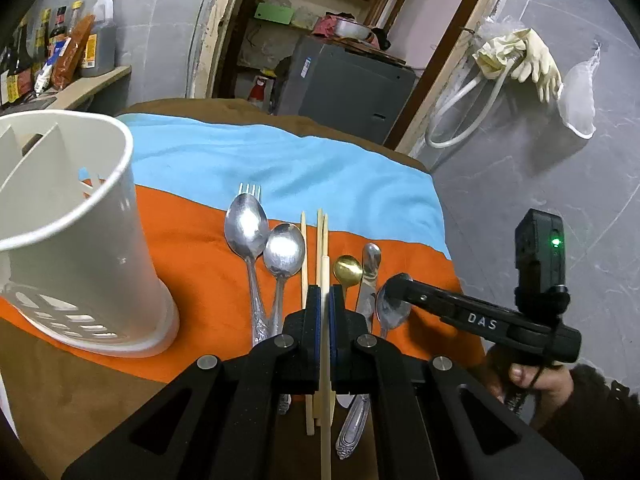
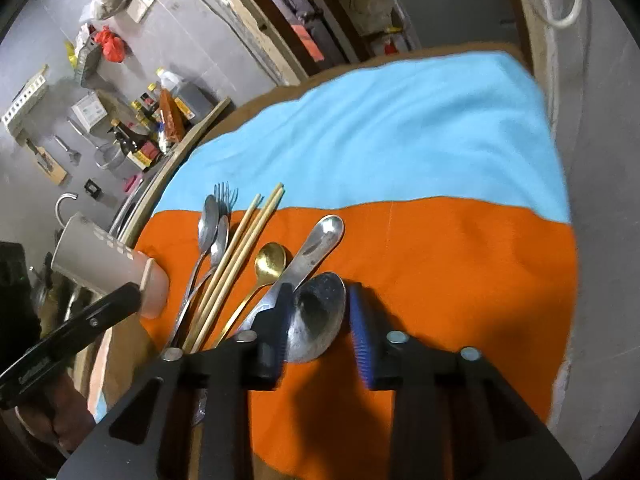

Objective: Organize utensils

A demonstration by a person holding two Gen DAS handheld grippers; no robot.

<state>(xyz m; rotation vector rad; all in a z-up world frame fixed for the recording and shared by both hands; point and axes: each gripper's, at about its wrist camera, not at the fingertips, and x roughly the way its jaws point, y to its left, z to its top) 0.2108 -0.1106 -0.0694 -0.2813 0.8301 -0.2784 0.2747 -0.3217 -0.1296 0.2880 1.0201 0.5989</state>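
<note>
Utensils lie in a row on the orange and blue cloth (image 1: 192, 248): a fork (image 1: 250, 189), two steel spoons (image 1: 245, 224), chopsticks (image 1: 304, 248), a gold spoon (image 1: 347, 268), a knife (image 1: 370, 276) and a large steel spoon (image 2: 318, 316). My left gripper (image 1: 324, 320) is shut on one chopstick (image 1: 323, 264). My right gripper (image 2: 320, 320) is open, its fingers on either side of the large spoon's bowl, low over the cloth. A white divided utensil holder (image 1: 80, 220) stands at the left.
The cloth covers a brown table (image 1: 80, 400) whose right edge drops to a grey tiled floor (image 1: 540, 200). A shelf with sauce bottles (image 1: 60, 52) is at the far left. A grey cabinet (image 1: 348, 84) stands behind the table.
</note>
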